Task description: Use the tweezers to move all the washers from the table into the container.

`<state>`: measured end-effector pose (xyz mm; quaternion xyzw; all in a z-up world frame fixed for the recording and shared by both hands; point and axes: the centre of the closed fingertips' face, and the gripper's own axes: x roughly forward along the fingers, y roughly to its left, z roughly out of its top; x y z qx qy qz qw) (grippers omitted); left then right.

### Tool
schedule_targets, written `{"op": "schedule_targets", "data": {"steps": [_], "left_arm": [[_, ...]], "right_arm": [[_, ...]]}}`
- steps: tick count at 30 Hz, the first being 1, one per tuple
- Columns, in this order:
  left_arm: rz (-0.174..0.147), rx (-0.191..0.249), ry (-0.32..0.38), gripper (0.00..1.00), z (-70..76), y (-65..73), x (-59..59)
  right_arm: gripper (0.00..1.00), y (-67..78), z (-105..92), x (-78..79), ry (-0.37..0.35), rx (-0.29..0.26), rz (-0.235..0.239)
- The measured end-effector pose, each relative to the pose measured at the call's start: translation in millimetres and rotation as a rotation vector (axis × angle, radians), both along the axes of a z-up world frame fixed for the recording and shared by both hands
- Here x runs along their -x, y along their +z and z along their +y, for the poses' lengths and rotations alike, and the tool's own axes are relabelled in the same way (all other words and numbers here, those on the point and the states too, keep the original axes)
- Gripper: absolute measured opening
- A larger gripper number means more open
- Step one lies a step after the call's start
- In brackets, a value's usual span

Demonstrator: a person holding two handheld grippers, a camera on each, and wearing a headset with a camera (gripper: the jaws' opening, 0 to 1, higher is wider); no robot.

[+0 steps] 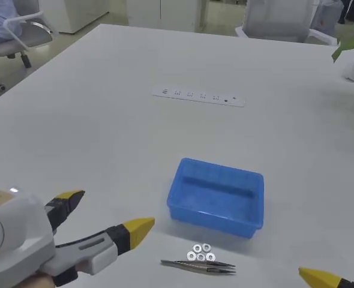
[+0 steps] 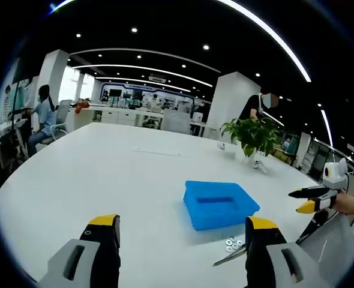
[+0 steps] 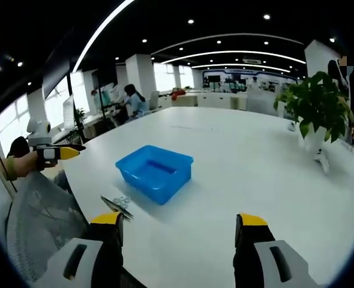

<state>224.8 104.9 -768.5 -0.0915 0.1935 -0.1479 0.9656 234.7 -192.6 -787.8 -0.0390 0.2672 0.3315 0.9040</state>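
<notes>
- Washers (image 1: 201, 252): about five small metal rings lying flat in a tight cluster on the white table (image 1: 105, 120), between the tweezers (image 1: 198, 266) and the blue container (image 1: 216, 198), at the near edge of the head view. None in the container yet.
- Handling, my guess: light, hard, slick and thin. They'll skid or flip if you nip them off-centre. Take one at a time across the ring, or put one tweezer tip through the hole.
- The tweezers lie flat just on your side of the washers, nearly touching them. The long axis runs left-right across you, roughly parallel to the container's near wall.
- The left end looks like a single point and the right end seems to split in two, so the tips likely point right. Too small to be sure.
- Tweezers, my guess: stiff, thin, slippery steel, low on the table and hard to get under. Pinch mid-body across the two arms, so that squeezing closes the tips.
- The container is open-topped and upright, just beyond the washers.
- Left gripper (image 1: 108, 211): jaws spread wide, holding nothing, hovering left of the tweezers and near them.
- Right gripper (image 1: 342, 261): jaws spread, holding nothing, right of the tweezers at the frame corner.
- A power strip (image 1: 198, 96) sits well beyond the container, and a potted plant (image 2: 253, 135) at the far right.
</notes>
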Motion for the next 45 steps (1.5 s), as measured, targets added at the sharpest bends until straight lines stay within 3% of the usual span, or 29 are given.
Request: {"op": "schedule_targets", "data": {"steps": [10,12,13,15,16,18,22,45], "left_arm": [[0.001,-0.003,-0.004,0.88,-0.3,-0.7,0.2],[0.001,-0.006,-0.002,0.89,0.0,-0.8,0.1],[0.0,-0.012,0.001,0.89,0.9,-0.7,-0.1],[-0.003,-0.016,0.008,0.89,2.4,-0.3,-0.5],[-0.005,-0.022,0.017,0.91,4.1,-0.1,-1.0],[-0.016,-0.041,0.034,0.99,6.6,1.3,-2.9],[-0.013,-0.094,0.038,0.99,9.7,-0.2,-2.5],[-0.011,-0.083,0.031,0.99,6.7,0.3,-1.4]], "right_arm": [[0.75,-0.7,-2.2,-1.0,-0.005,0.012,-0.006],[0.8,3.3,-9.0,-6.7,-0.034,0.049,-0.05],[0.86,7.2,-15.5,-12.2,-0.068,0.086,-0.09],[0.99,13.5,-20.1,-17.9,-0.11,0.103,-0.138],[0.98,13.5,-24.5,-15.2,-0.111,0.132,-0.127],[0.99,15.9,-25.3,-17.5,-0.126,0.131,-0.137],[0.99,13.9,-24.9,-17.2,-0.123,0.131,-0.131],[0.99,9.5,-25.3,-16.4,-0.131,0.107,-0.106]]}}
